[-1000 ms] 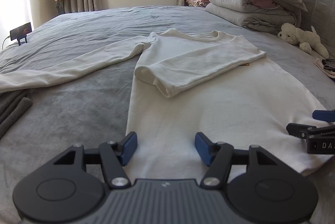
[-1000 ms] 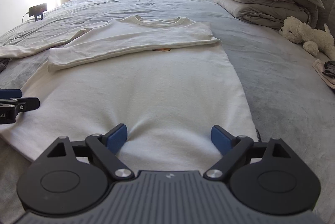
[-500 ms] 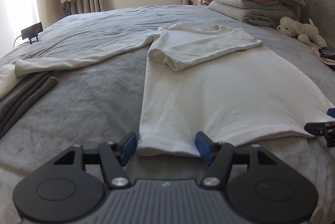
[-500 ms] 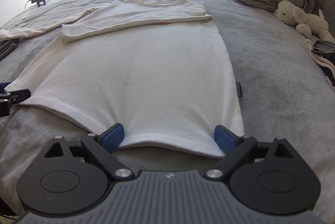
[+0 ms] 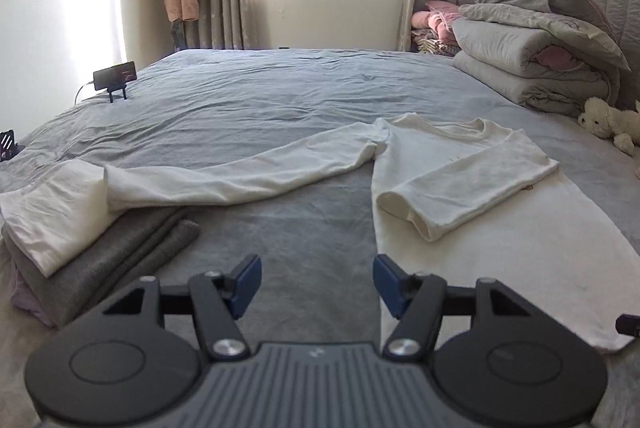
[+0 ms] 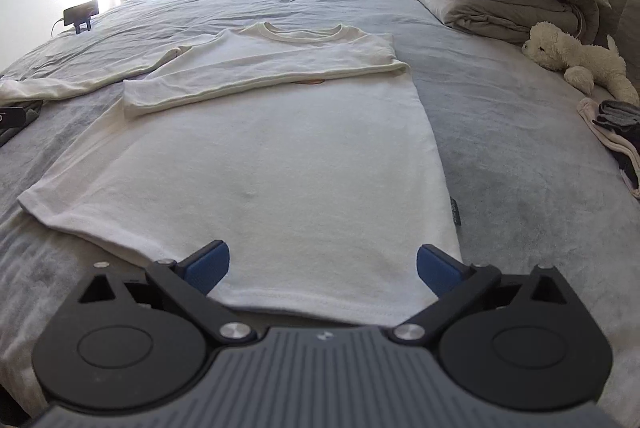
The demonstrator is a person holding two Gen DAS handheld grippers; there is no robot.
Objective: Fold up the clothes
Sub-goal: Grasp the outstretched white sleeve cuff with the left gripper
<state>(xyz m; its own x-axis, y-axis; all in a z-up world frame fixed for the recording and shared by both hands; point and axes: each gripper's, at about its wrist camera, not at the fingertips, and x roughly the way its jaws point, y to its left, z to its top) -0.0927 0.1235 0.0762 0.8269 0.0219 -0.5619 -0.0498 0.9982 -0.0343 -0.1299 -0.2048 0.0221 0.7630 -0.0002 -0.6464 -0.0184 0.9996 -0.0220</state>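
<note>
A white long-sleeve shirt [image 6: 280, 155] lies flat on the grey bed, collar toward the window. One sleeve [image 6: 260, 79] is folded across the chest. The other sleeve [image 5: 240, 179] stretches out to the left over the bedcover. My left gripper [image 5: 317, 284] hangs open above bare bedcover, just left of the shirt's side edge [image 5: 500, 248], with nothing between its fingers. My right gripper [image 6: 323, 268] hovers over the hem near the shirt's right corner. Its jaws are opening wide, the pads clear of the cloth.
A stack of folded grey and white clothes [image 5: 80, 240] sits at the left. Folded duvets [image 5: 532, 67] and a white plush toy [image 5: 608, 121] lie at the far right. A phone on a stand [image 5: 116, 77] stands at the far left, more clothes [image 6: 616, 131] at the right edge.
My left gripper has risen and swung left, off the shirt's hem to the bare bedcover beside it. My right gripper has drawn back to the hem and its jaws have widened.
</note>
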